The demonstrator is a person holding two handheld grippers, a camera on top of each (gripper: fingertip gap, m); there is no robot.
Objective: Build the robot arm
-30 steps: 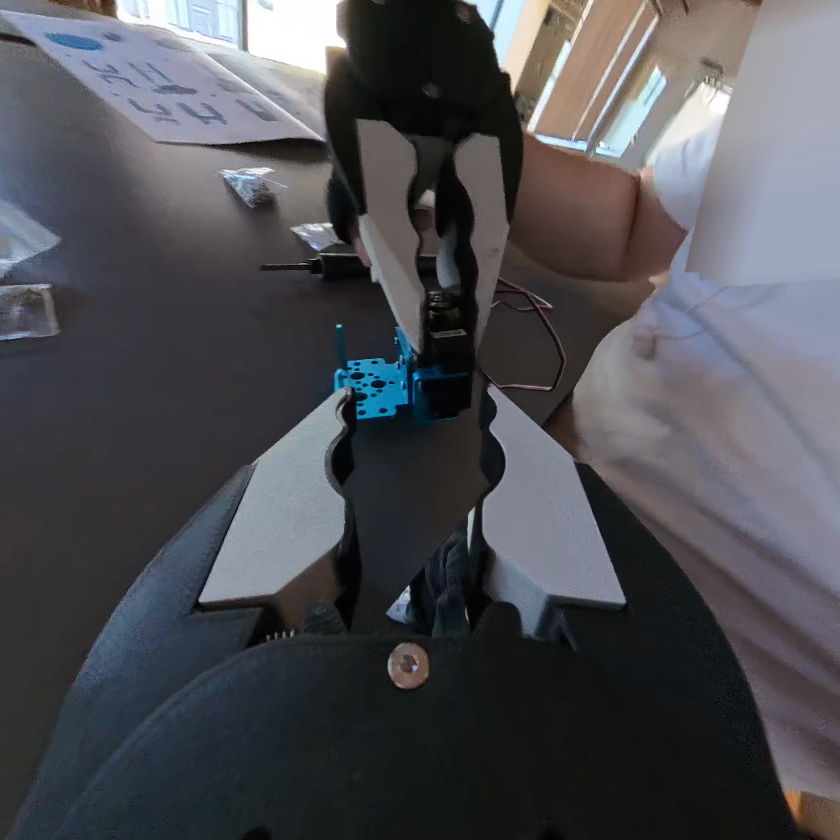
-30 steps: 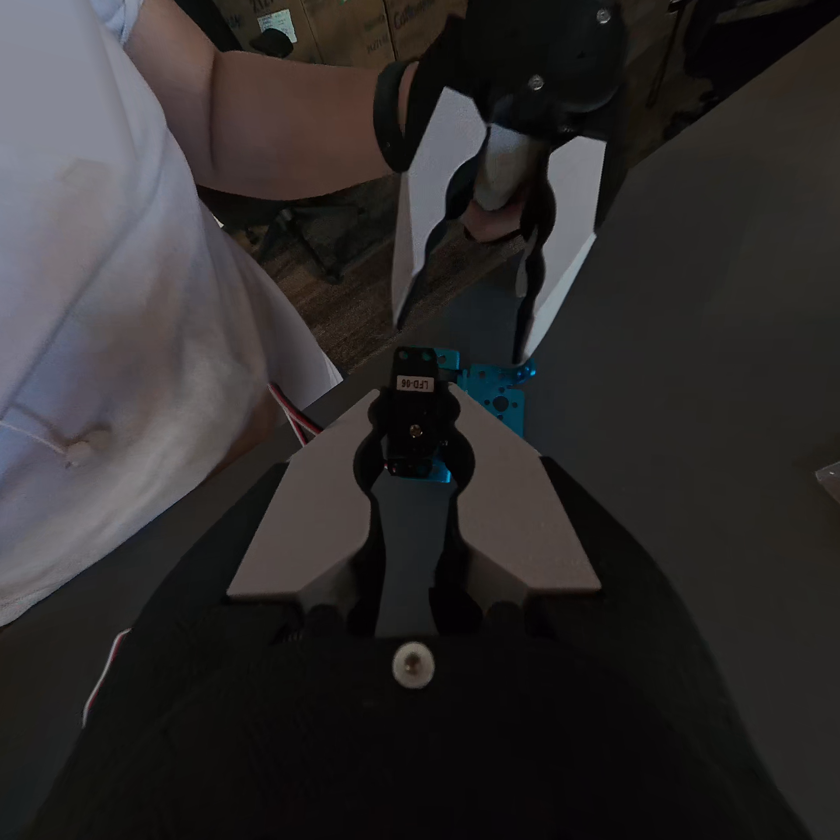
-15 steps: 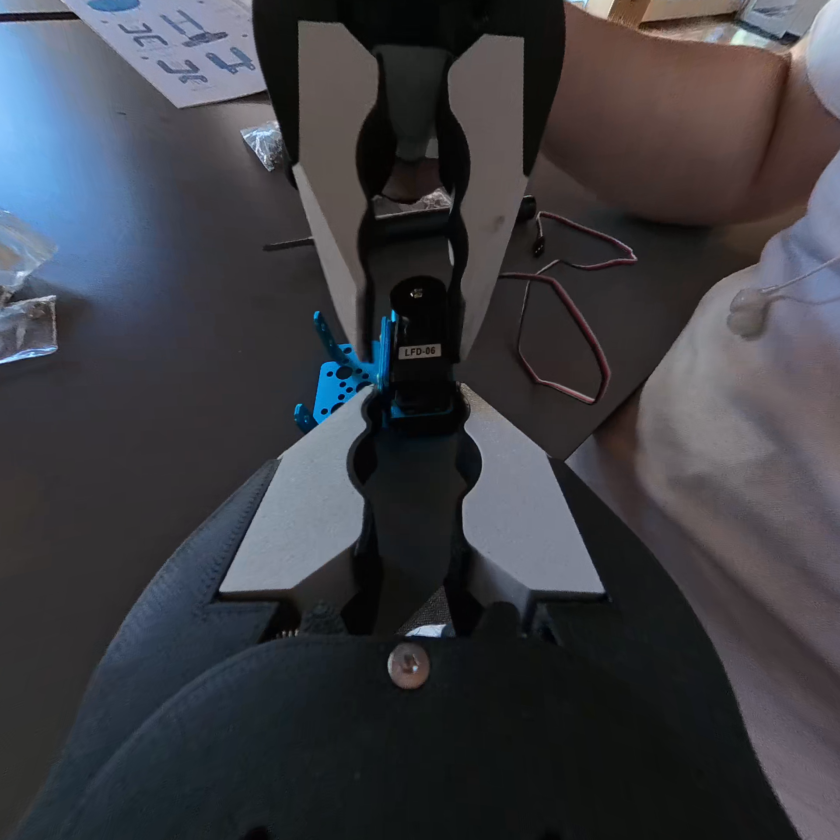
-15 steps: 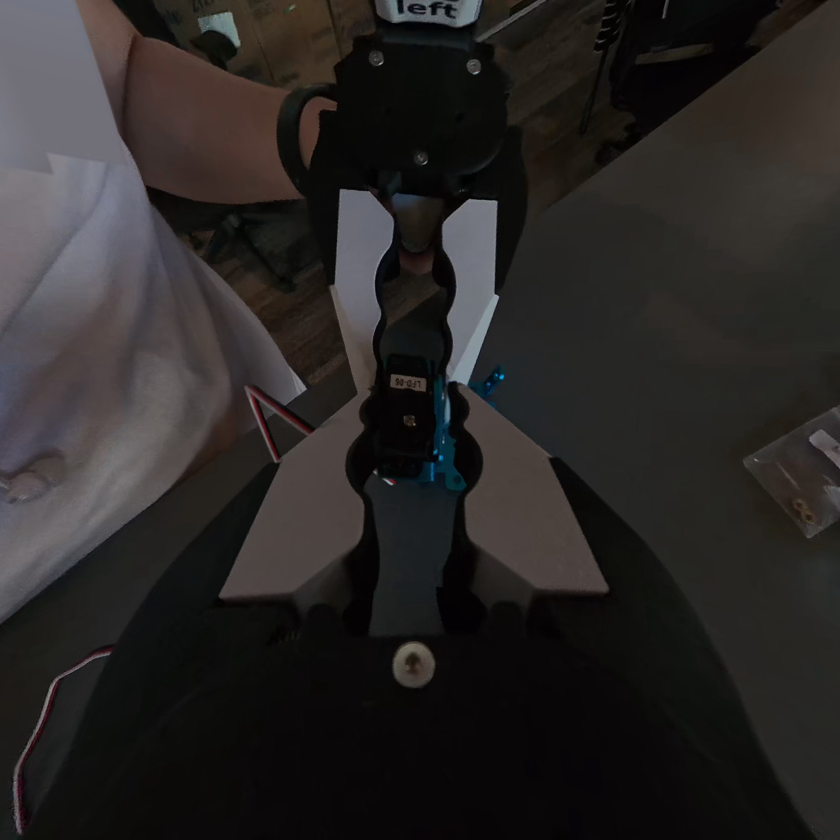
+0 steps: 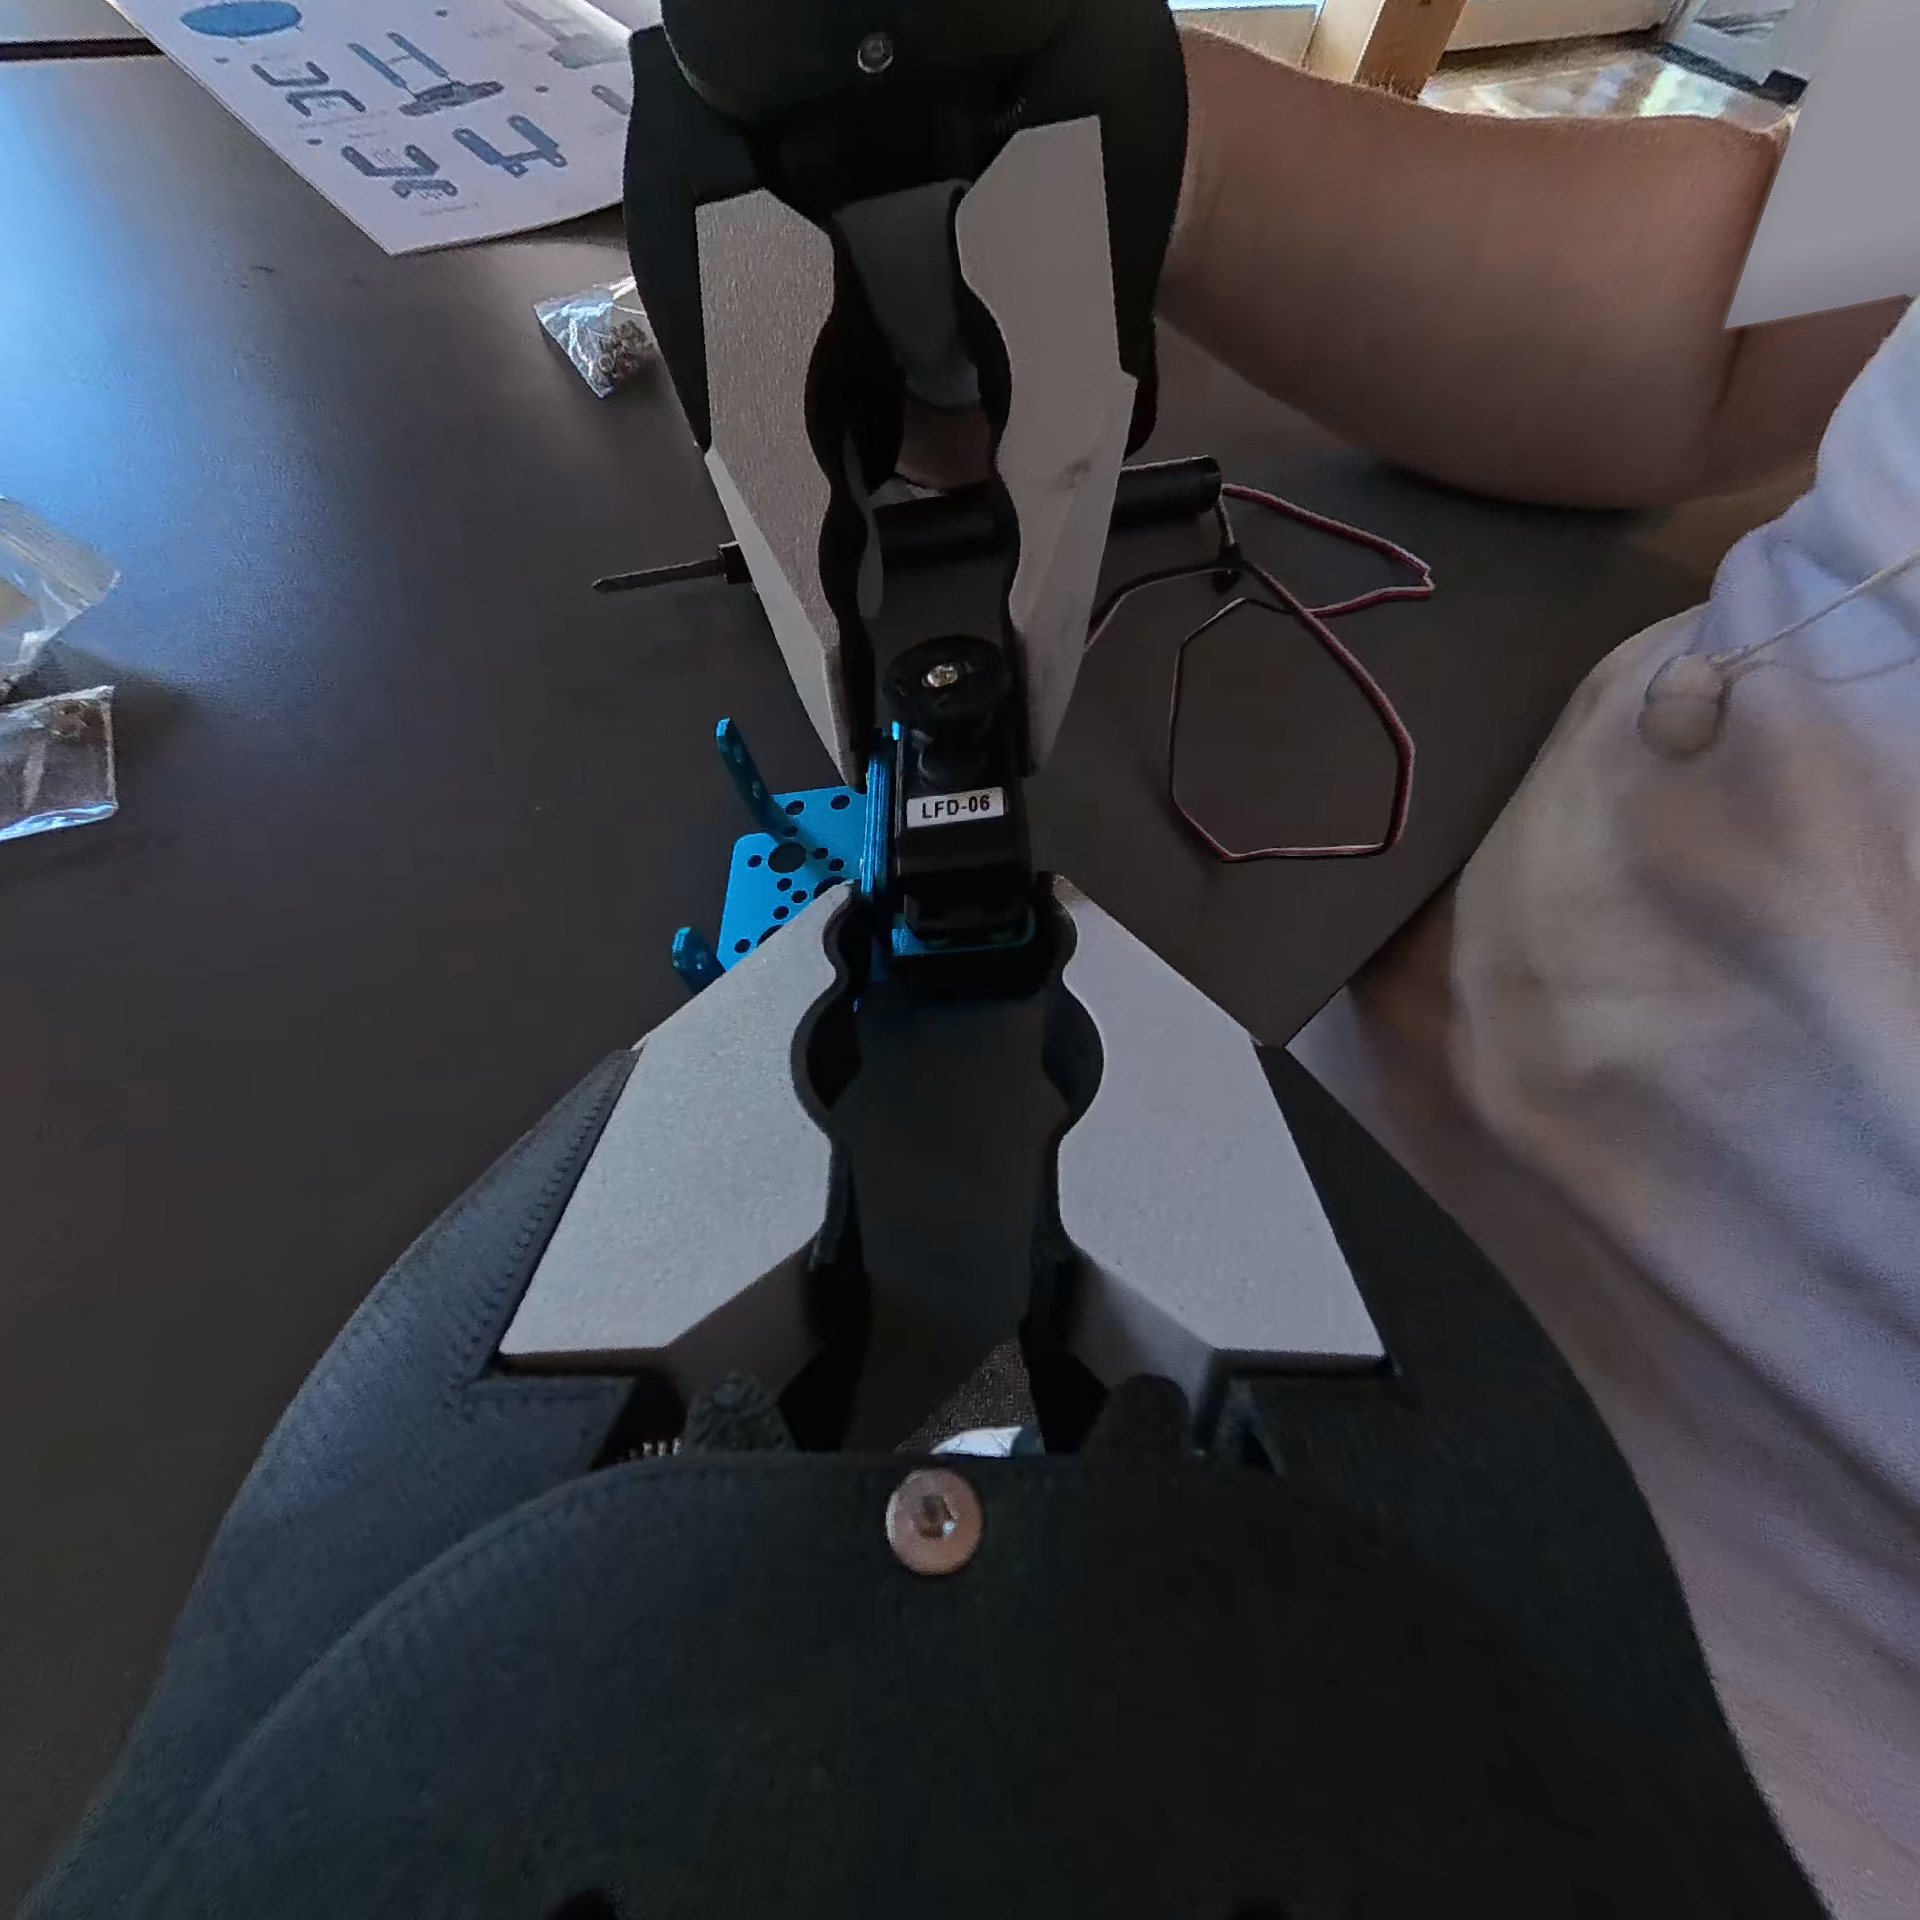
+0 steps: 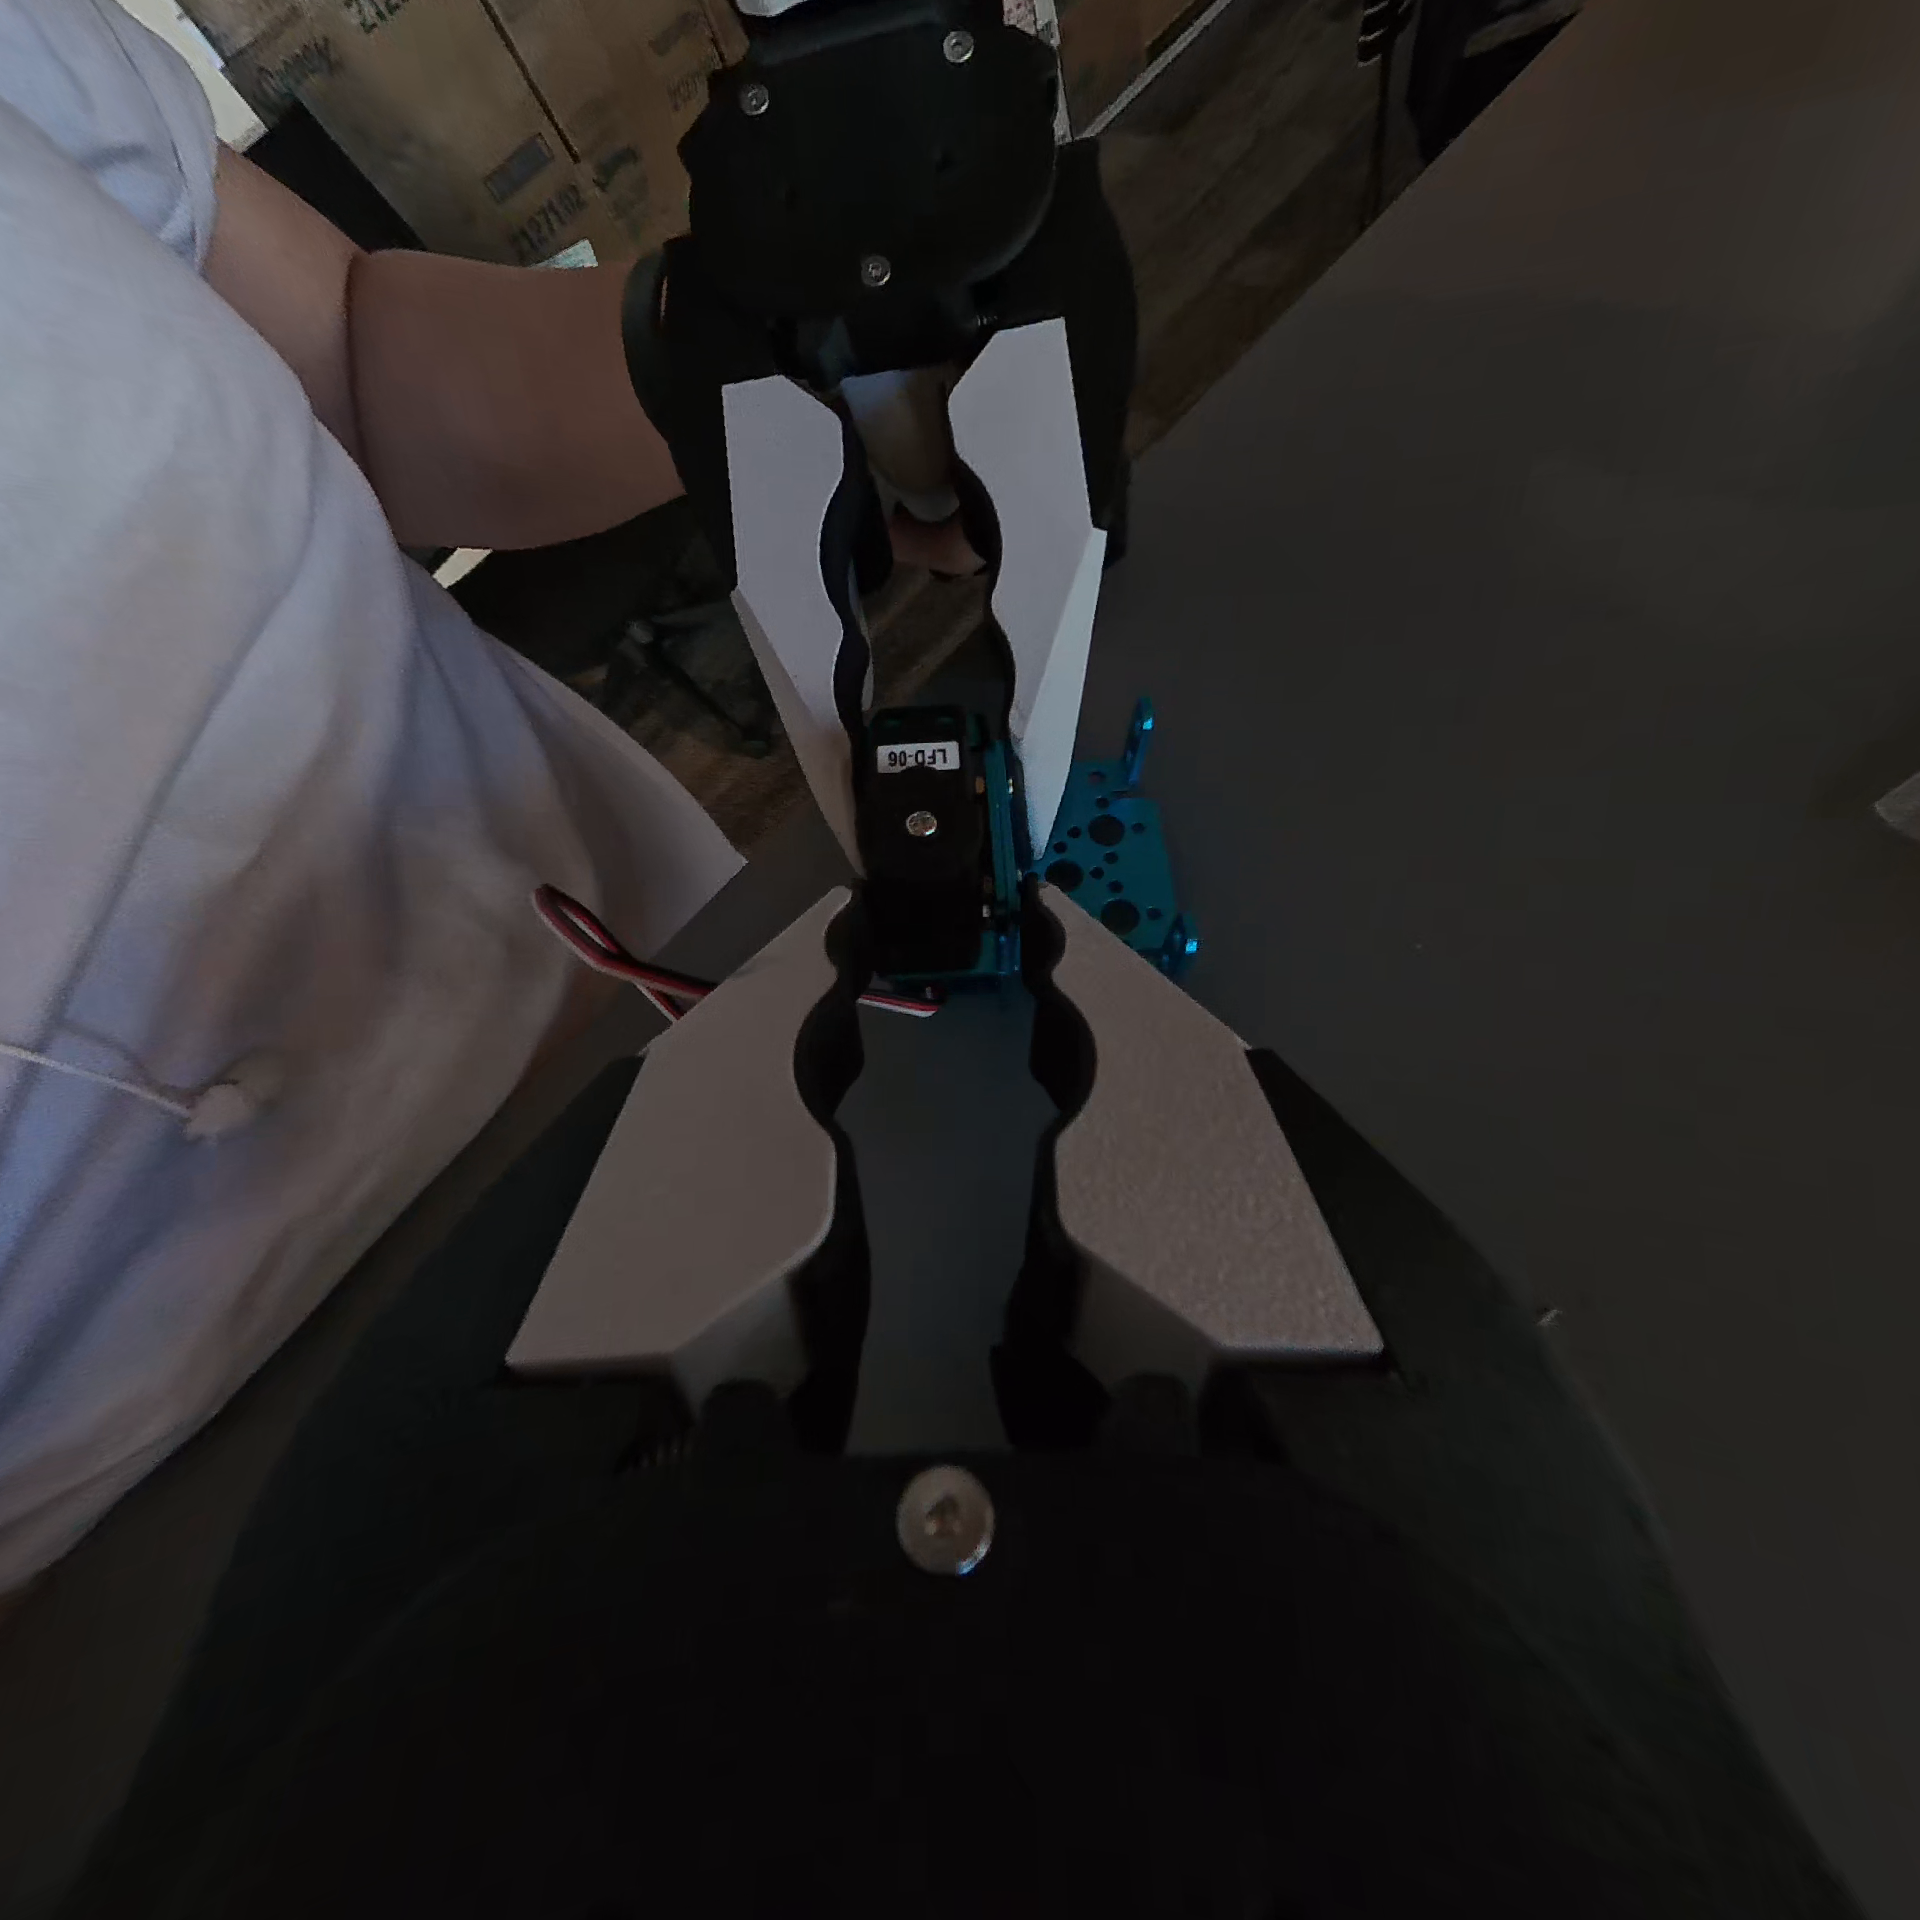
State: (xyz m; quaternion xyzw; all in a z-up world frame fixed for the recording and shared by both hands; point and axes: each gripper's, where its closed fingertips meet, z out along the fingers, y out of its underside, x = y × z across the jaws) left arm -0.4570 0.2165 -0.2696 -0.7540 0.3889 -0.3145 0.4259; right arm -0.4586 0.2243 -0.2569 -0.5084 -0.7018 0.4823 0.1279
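A black servo with a white label sits in a blue perforated metal bracket. My left gripper is shut on the servo's near end. My right gripper comes in from the opposite side and is shut on its far end, by the round horn. In the right wrist view the right gripper clamps the servo and the bracket, with the left gripper facing it. The servo's red, black and white wire loops over the dark table.
A black screwdriver lies behind the grippers. Small plastic bags of hardware and a printed sheet lie farther back left; another bag sits at the left edge. A person's white shirt and forearm fill the right. The tips of both grippers are at nearly the same place.
One second ago my left gripper was open in front of the bracket. It has closed on the servo, and both grippers now hold it between them, a little turned.
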